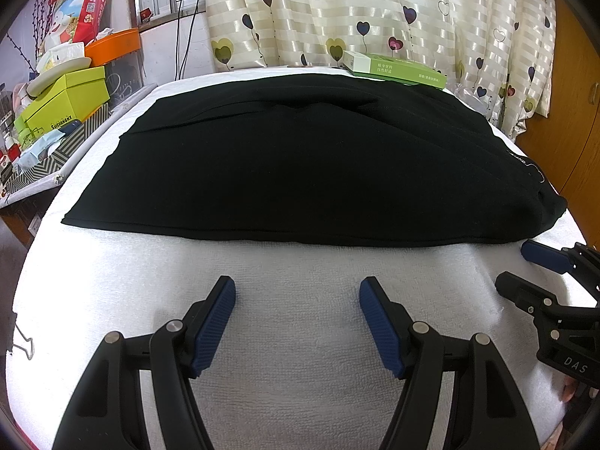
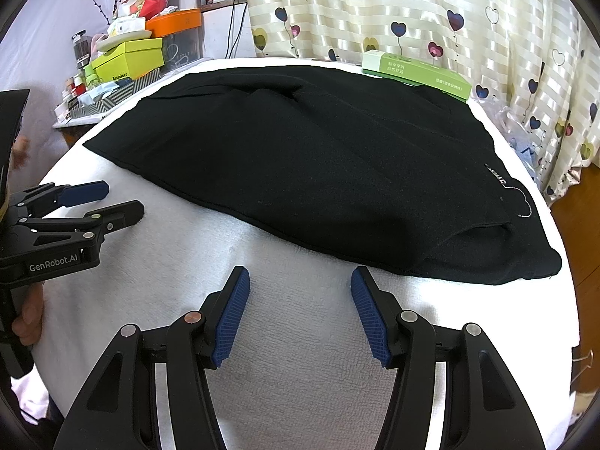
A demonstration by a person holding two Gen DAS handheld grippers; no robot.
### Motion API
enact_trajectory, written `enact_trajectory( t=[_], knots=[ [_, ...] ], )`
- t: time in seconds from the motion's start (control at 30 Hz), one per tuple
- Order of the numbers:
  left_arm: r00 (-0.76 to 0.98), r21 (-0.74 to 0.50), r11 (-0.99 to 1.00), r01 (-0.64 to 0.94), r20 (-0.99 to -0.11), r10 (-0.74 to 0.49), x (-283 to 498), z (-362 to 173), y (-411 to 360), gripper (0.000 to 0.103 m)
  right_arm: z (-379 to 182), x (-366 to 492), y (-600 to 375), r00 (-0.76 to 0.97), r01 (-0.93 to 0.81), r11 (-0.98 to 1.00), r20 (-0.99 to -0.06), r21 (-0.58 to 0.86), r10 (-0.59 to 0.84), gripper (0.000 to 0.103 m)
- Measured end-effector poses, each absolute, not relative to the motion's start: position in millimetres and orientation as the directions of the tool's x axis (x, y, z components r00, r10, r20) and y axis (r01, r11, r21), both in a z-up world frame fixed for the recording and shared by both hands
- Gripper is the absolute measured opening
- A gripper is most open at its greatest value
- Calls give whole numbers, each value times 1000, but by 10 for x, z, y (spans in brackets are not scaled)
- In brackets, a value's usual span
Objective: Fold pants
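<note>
Black pants (image 1: pixel 300 165) lie folded into a broad flat shape across a white towel-covered table (image 1: pixel 300 337); the waist with white lettering sits at the right end (image 2: pixel 502 183). My left gripper (image 1: pixel 297 285) is open above the bare towel, just short of the pants' near edge, nothing between its blue pads. My right gripper (image 2: pixel 300 273) is also open, close to the near edge of the pants (image 2: pixel 300 157), empty. Each gripper shows in the other's view: the right one (image 1: pixel 521 266) at the right edge, the left one (image 2: pixel 120 198) at the left.
A green box (image 1: pixel 397 69) rests at the table's far edge behind the pants. A cluttered shelf with a lime box (image 1: pixel 67 97) and orange bin stands at left. Heart-patterned curtains (image 1: pixel 375 11) hang behind. A binder clip (image 1: pixel 20 341) grips the towel's left edge.
</note>
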State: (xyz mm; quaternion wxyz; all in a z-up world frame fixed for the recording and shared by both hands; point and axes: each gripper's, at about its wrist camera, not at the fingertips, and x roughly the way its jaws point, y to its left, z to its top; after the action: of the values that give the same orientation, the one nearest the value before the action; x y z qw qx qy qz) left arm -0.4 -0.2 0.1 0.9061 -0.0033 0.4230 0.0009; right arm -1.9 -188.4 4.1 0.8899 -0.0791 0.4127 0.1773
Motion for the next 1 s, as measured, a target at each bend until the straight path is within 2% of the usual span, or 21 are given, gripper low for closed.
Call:
enact_trajectory(
  t=[1.0],
  knots=[
    [632,4,1000,12,-775,-4,-8,19,20,70,42,-20,-1873,596,-408,913,-763,-18,251,57]
  ],
)
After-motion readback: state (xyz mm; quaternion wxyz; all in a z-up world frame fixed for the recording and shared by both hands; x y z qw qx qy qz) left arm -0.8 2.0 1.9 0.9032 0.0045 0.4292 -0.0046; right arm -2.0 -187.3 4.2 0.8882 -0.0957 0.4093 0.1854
